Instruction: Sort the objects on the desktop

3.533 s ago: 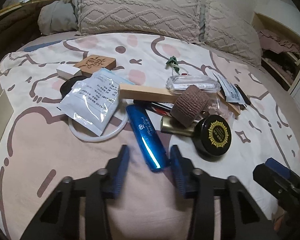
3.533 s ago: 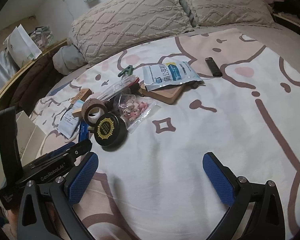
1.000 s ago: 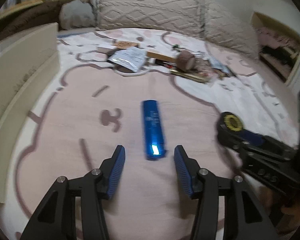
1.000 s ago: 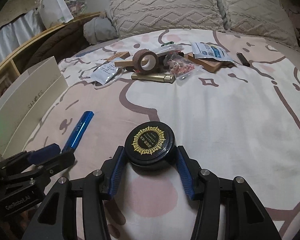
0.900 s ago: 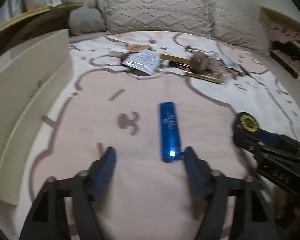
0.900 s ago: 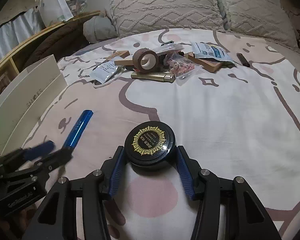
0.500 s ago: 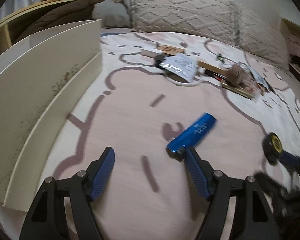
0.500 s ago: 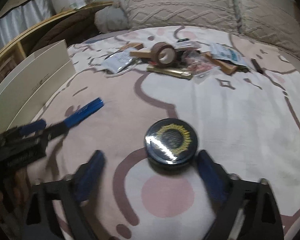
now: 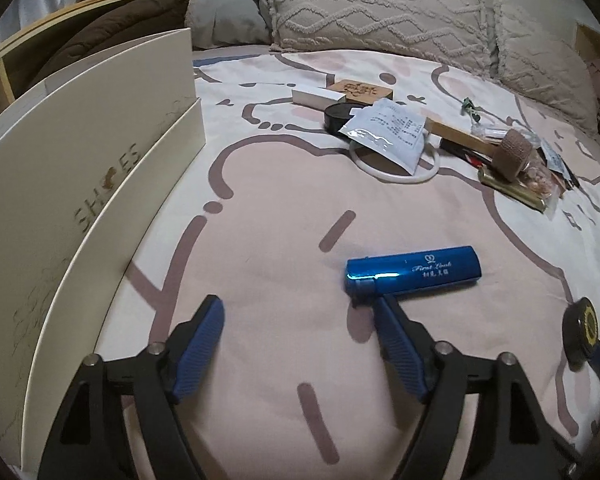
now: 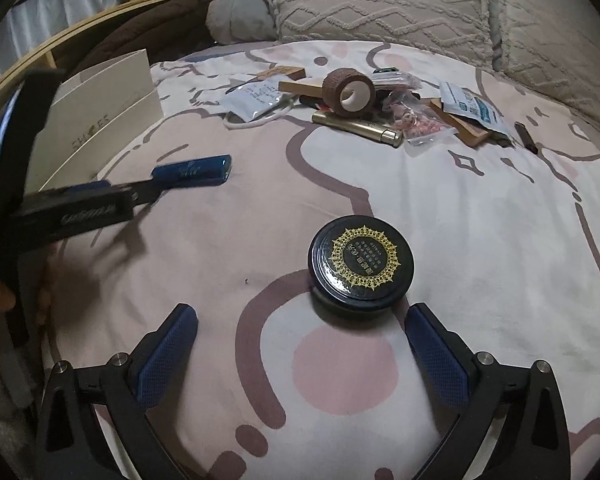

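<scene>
I'm looking across a bed (image 9: 284,216) covered in a pale pink and white sheet with brown cartoon outlines. At the far end lie two beige knitted pillows (image 9: 380,12) and a grey cushion (image 9: 224,20). On the left I see a curved wooden shelf (image 10: 112,16) with a brown blanket (image 9: 112,28) beneath it. The light is dim and indoor.

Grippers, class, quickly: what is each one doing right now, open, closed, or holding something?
Left gripper: open, holding nothing; the blue case lies by its right finger.
Right gripper: open, holding nothing; the black tin sits just ahead of it.
</scene>
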The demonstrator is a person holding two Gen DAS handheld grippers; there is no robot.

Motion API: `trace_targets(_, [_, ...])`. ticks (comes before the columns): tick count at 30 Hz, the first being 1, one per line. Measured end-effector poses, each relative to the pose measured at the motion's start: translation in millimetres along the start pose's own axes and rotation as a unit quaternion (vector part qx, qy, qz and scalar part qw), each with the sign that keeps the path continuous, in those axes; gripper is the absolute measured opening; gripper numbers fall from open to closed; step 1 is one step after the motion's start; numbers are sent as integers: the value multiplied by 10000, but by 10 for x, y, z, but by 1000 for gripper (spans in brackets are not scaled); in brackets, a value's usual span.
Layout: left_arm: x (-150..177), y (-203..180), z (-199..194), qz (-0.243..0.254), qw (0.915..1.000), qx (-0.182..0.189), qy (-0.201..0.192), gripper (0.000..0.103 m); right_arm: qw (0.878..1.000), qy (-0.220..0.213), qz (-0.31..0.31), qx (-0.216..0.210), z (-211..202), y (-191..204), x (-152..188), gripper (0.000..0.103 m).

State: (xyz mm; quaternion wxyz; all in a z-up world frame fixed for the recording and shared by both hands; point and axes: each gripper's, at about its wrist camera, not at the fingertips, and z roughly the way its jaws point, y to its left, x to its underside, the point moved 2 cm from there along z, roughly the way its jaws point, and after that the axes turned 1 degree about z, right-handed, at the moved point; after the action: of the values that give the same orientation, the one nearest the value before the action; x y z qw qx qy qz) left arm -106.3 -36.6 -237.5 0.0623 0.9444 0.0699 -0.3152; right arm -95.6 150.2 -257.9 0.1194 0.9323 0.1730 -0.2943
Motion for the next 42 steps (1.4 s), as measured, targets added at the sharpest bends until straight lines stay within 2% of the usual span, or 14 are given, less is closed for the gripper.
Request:
trace_targets(2, [3,-22,-28,44,10000,23,-42,80,10000,47,-41,-35,18,-3,-2,103])
trace_targets(3, [14,-34,-58,33,9999,161,-47,84,10000,65,-49,-43,28,-4,-6,103])
trace_targets(4, [20,-38,-76,-9,9995,306,-29,92,9999,76,-42,-54,35,-7,-12,103])
trace_targets(6, [32,-80,-101,-176,9963,831,144,103,10000,69,1,-68,35,-24,-20,103])
trace_targets(10, [3,-252,-103,-81,9953,941,219,103,9999,18,89,-45,43,-64,-49,103])
trace_targets(16, [-105,-441,16,-95,9963,815,253,103,9981,-154,554,-225,59,-256,-130,103])
trace_targets(19, [-136,-463,94,-130,9971,712,253,103,9981,-189,558,-169,58,-251,-131,101])
trace_targets(21, [-161,-470,124,-157,9973,680,246,103,9983,-229,543,-27,52,-244,-131,96])
trace_targets(23, [-178,-479,163,-167,9974,658,260,103,9974,-349,614,133,22,-272,-142,78])
trace_targets(26, [-154,-476,187,-174,9974,659,230,103,9957,-477,787,145,-7,-347,-145,64])
trace_targets(31, [-126,-451,183,-247,9967,753,165,103,9960,-543,694,113,-24,-316,-146,52])
trace_targets(38, [-104,-455,172,-250,9965,791,80,103,9937,-956,534,239,-174,-253,-129,51])
trace_targets(41, [-95,-426,117,-318,9967,742,-60,84,9943,-934,437,287,-157,-217,-140,51])
trace_targets(42, [-95,-419,103,-341,9965,755,-102,83,9944,-931,411,295,-156,-212,-141,51])
